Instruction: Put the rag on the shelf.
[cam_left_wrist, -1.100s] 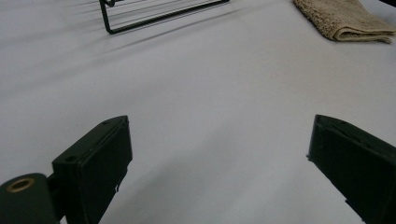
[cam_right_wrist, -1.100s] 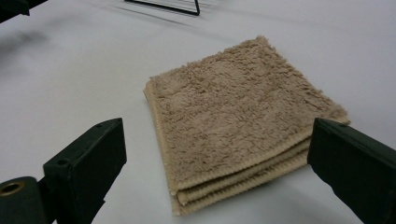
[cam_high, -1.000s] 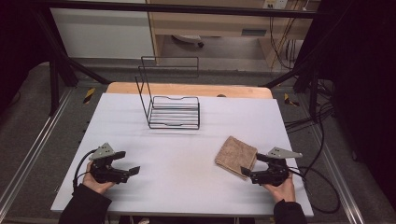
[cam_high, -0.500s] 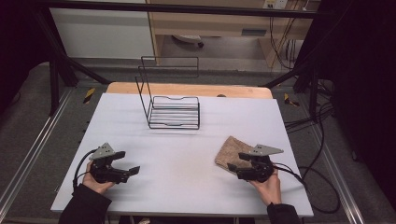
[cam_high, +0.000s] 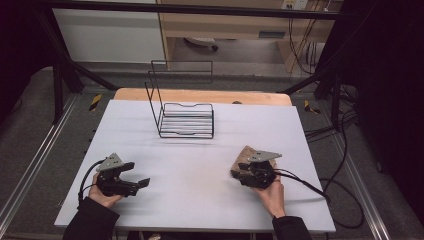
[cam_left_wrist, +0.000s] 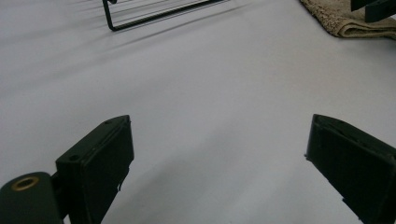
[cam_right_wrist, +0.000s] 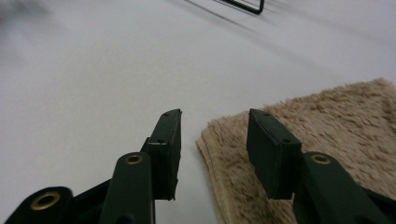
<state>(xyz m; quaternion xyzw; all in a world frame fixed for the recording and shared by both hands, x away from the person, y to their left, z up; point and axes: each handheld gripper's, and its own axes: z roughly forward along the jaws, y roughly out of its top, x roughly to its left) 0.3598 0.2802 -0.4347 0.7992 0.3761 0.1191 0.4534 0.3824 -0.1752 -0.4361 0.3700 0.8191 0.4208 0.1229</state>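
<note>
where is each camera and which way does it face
High view: above the person's side, looking forward and down on the table; both hands, left gripper and right gripper show.
Left gripper view: low over the table, looking between its open jaws toward the rack and towel.
Right gripper view: low, its jaws straddling the towel's edge, one over the towel, one over bare table.
Shared: all three show the rack and towel.

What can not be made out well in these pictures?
- Towel, high view: the right gripper hides its near half.
- Towel, left gripper view: cut off by the top and right edges.
- Rack, both gripper views: the top edge leaves just a base corner.
- Towel's fold count, right gripper view: edge layers too blurred.
</note>
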